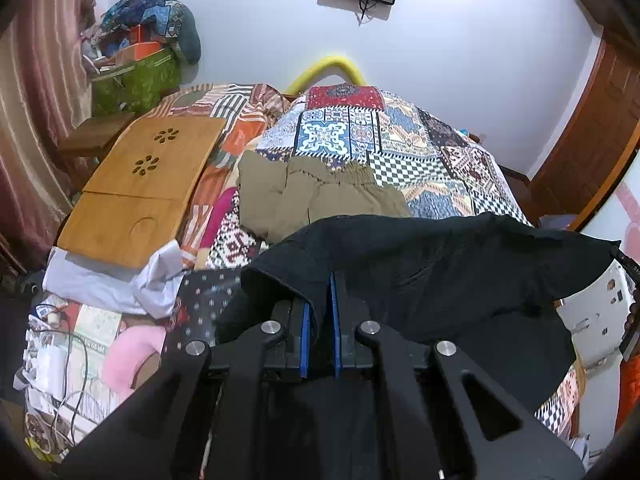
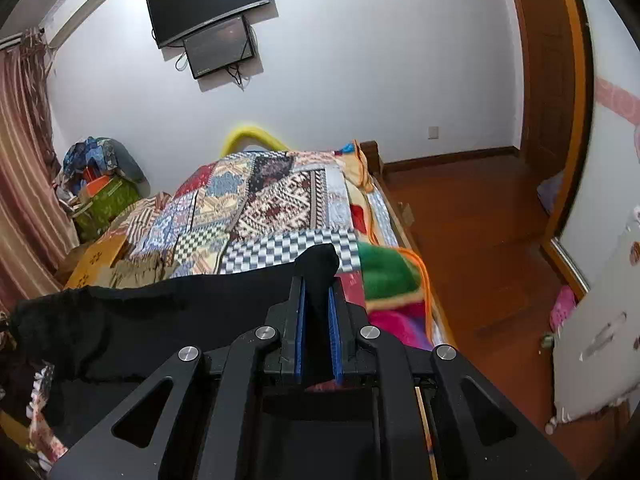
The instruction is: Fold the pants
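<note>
Gripping: both grippers are clamped on the black pants (image 1: 440, 264), one at each end of a stretched top edge.
Left gripper (image 1: 321, 280): jaws closed tight on a fold of the black cloth, which runs down between the blue pads (image 1: 305, 336) and bulges out beyond the tips.
Right gripper (image 2: 318, 280): jaws closed on a corner of the same garment; a black tuft of it pokes up past the fingertips, and cloth fills the slot between the blue pads.
Pants, position: held up off the bed, the edge drawn nearly straight between the two grippers, the rest hanging down below and in front of them; in the left wrist view the cloth spreads to the right, in the right wrist view it spreads to the left.
Beneath: the patchwork quilt (image 1: 400, 136) covering the bed.
Just beyond the black cloth: a pair of khaki pants (image 1: 304, 196) lying crumpled on the quilt, elastic waistband uppermost.
Left side of bed: a wooden lap tray (image 1: 140, 184) lying flat, with a white cloth (image 1: 120, 284) under its near end.
Right side: wooden floor (image 2: 480, 240) alongside the bed.
Far wall: two dark screens (image 2: 208, 4) mounted one below the other, a striped curtain (image 2: 20, 140) at the left.
</note>
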The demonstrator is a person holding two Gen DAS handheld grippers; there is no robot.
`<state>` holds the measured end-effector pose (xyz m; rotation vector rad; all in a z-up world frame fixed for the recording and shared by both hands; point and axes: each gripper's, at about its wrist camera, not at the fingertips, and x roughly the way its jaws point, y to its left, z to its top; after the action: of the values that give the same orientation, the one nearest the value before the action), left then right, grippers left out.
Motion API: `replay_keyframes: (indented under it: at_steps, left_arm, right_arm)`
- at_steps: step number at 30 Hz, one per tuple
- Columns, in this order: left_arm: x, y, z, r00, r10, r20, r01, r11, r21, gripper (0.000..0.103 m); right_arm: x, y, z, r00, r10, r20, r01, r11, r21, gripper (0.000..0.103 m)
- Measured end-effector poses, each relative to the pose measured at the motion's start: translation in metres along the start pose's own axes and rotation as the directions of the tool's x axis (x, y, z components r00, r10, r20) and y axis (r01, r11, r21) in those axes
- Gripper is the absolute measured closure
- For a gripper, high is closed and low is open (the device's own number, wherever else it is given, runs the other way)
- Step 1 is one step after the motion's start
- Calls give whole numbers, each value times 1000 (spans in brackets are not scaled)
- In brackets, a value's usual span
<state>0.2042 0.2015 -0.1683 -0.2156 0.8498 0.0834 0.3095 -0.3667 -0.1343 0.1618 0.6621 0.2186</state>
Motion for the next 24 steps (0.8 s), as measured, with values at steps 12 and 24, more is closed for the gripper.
replay_keyframes:
  at_steps: [12, 24]
  left_arm:
    - [-21, 12, -65, 999, 26, -29, -27, 999, -31, 95]
    - [3, 45, -144, 990, -2, -138, -18, 989, -145, 94]
  right_arm:
    - [-19, -19, -57, 998, -2, -59, 6, 998, 69, 94]
    - [-8, -54, -129, 984, -17, -175, 49, 983, 177, 94]
